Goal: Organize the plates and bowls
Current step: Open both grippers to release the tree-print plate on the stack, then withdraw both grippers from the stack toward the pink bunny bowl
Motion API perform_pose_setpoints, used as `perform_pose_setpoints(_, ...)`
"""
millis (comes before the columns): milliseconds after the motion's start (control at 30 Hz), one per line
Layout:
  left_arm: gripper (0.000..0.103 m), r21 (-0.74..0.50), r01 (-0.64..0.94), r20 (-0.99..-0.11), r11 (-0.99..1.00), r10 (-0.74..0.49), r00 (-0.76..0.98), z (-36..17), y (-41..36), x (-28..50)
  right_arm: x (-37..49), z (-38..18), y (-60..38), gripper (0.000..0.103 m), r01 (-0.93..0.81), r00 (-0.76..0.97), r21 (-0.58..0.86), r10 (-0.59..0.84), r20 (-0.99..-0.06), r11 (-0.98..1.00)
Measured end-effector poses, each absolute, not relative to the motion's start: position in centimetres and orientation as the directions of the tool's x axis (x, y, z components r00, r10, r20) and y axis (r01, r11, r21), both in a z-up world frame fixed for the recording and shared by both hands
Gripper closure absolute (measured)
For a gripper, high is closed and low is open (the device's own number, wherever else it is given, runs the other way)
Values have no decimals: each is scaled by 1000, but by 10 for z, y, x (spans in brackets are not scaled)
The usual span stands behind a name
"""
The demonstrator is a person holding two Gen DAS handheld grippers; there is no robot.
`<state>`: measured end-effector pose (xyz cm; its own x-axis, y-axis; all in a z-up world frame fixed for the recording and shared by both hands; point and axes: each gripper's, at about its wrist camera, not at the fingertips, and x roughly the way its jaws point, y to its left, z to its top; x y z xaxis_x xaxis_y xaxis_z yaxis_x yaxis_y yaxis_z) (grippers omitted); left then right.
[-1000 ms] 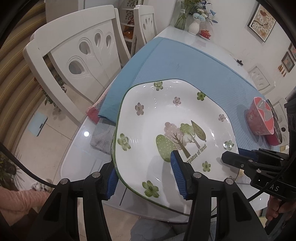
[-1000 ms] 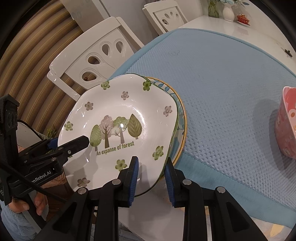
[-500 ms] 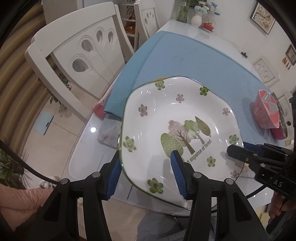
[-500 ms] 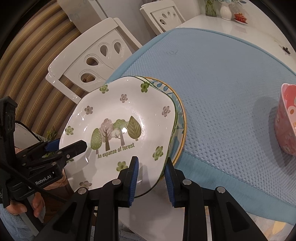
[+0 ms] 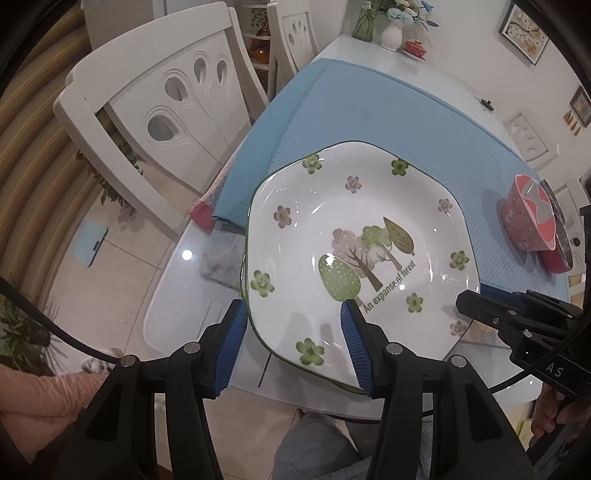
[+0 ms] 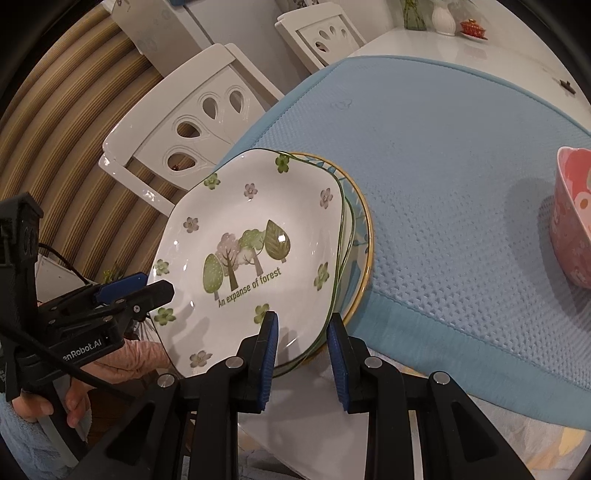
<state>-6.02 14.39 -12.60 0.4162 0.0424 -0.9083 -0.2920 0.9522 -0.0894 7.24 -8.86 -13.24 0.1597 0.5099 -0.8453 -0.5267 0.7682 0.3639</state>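
Note:
A white plate with green trees and flowers (image 5: 362,236) (image 6: 251,236) tops a stack. Beneath it show a second green rim and a yellow-rimmed blue-patterned plate (image 6: 364,236). The stack sits half on the blue mat (image 6: 443,155) and juts past the table's near edge. My left gripper (image 5: 291,308) (image 6: 155,291) clamps the stack's left rim, one pad on top and one underneath. At the near rim, my right gripper (image 6: 302,319) (image 5: 469,299) is shut on the stack. A pink bowl (image 6: 572,218) (image 5: 528,221) stands on the mat to the right.
White chairs (image 5: 155,110) (image 6: 192,122) stand close along the table's left side. A red bowl with a steel rim (image 5: 557,254) sits behind the pink one. A vase of flowers (image 5: 391,29) stands at the table's far end. A person's hands hold both grippers.
The stack has shifted only slightly in both views. Both grippers keep the same hold on its rim.

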Motion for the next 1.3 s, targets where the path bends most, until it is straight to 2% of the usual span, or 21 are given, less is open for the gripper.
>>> perform_pose_setpoints(300,51,-120,-202,-884,972,-12,467,-107,115,-67,57,-120,-101,76,-564,252,273,478,-841,779)
perform_pose_setpoints(433,46,-143,-161,-872,977,-47,486,-103,102,-66,53,-124,-127,76,-527,277,286,480,-832,801)
perform_pose_setpoints(467,46,-148,-153,-872,977,-55,487,-102,99,-65,53,-125,-133,70,-516,284,282,472,-834,809)
perform_pose_setpoints(500,46,-152,-141,-869,978,-64,490,-101,95,-63,53,-127,-139,59,-503,292,276,461,-838,819)
perform_pose_setpoints(533,46,-156,-129,-867,979,-74,493,-100,91,-62,52,-130,-147,55,-484,301,269,447,-842,833)
perform_pose_setpoints(767,44,-203,-20,-847,979,-166,506,-97,54,-34,49,-131,-208,48,-371,370,276,414,-832,887)
perform_pose_setpoints(833,44,-224,28,-827,974,-206,522,-92,40,-24,46,-127,-228,39,-330,404,283,406,-820,901)
perform_pose_setpoints(867,44,-239,60,-815,969,-234,530,-89,32,-19,45,-125,-236,30,-315,416,290,406,-814,904)
perform_pose_setpoints(900,44,-250,99,-804,963,-264,534,-85,23,-13,44,-121,-249,27,-290,440,304,408,-800,908)
perform_pose_setpoints(1033,44,-237,217,-791,947,-318,523,-77,-12,12,40,-112,-285,27,-220,493,345,409,-768,912)
perform_pose_setpoints(1300,44,-228,325,-789,918,-370,491,-69,-56,69,57,-110,-324,22,-83,518,421,400,-756,903)
